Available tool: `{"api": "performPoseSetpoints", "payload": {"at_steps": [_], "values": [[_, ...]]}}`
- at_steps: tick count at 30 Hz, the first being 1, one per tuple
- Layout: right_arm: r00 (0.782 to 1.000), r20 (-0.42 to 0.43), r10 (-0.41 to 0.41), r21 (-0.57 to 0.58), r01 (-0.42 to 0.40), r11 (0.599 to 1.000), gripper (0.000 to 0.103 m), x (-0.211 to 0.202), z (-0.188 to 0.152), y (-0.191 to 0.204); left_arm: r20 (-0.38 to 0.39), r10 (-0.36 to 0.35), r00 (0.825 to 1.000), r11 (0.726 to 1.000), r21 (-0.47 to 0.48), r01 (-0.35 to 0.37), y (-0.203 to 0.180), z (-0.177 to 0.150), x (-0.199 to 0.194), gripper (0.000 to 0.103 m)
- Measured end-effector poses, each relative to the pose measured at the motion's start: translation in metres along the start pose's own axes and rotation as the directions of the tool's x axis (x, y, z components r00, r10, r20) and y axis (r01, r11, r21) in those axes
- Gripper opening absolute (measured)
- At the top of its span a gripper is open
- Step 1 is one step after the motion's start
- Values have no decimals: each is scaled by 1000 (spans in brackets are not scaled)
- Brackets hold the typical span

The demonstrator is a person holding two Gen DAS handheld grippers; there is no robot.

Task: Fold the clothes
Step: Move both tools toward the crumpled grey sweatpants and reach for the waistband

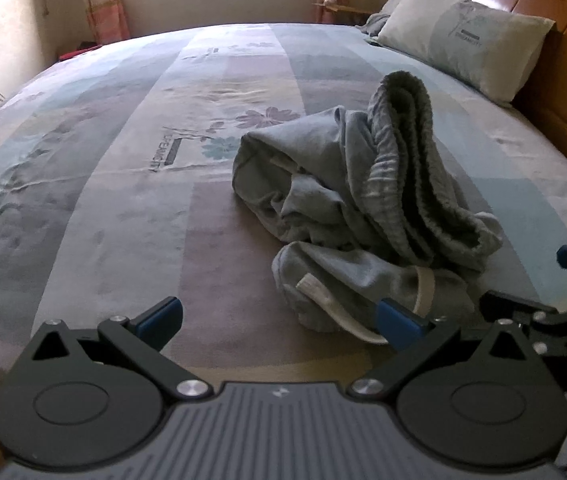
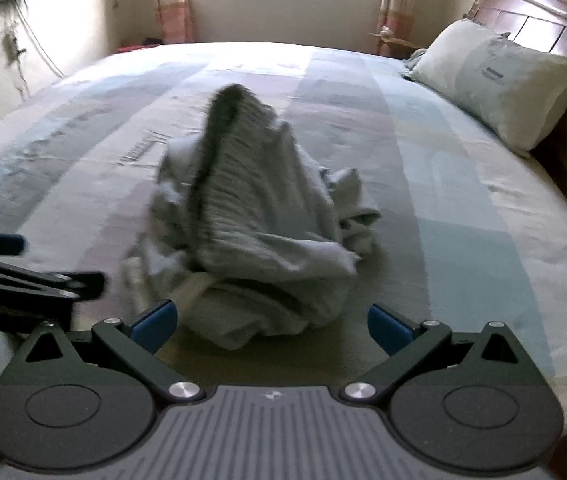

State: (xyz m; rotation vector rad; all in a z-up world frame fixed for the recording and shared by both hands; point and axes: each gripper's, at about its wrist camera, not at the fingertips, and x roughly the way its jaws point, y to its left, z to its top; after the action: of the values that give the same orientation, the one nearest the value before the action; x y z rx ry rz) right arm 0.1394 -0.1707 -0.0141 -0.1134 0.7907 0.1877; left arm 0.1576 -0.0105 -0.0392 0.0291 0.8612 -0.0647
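A crumpled grey garment point(image 1: 363, 216) is lying heaped on the bedspread point(image 1: 123, 200), its ribbed waistband standing up in a ridge. The left gripper point(image 1: 283, 320) is hovering at the heap's near edge with fingers spread wide, holding nothing; the right gripper point(image 2: 269, 322) is likewise gaping and empty just before the pile. The risk is pinching several bunched layers at once, so the cloth would be lifting as a tangled lump instead of opening flat.
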Motion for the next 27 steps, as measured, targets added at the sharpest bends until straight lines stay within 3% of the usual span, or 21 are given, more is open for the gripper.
{"api": "performPoseSetpoints", "payload": {"at_steps": [8,13,18,23,27], "values": [[995,-1,-97,-106,96,990,103,47,6,-7,-2,3,1000,1000,22,-3,0,6,15,102],[990,77,-122,-106,130,986,103,51,17,-20,-22,-3,1000,1000,23,3,0,8,25,102],[967,106,-230,-61,237,969,103,52,16,-55,-24,-23,999,998,54,25,-11,14,33,102],[971,98,-220,-12,222,975,103,42,1,-81,-21,-80,997,990,116,82,-34,21,45,102],[981,118,-156,-10,158,987,103,31,-6,-81,-22,-133,991,976,169,135,-53,20,63,102]]}}
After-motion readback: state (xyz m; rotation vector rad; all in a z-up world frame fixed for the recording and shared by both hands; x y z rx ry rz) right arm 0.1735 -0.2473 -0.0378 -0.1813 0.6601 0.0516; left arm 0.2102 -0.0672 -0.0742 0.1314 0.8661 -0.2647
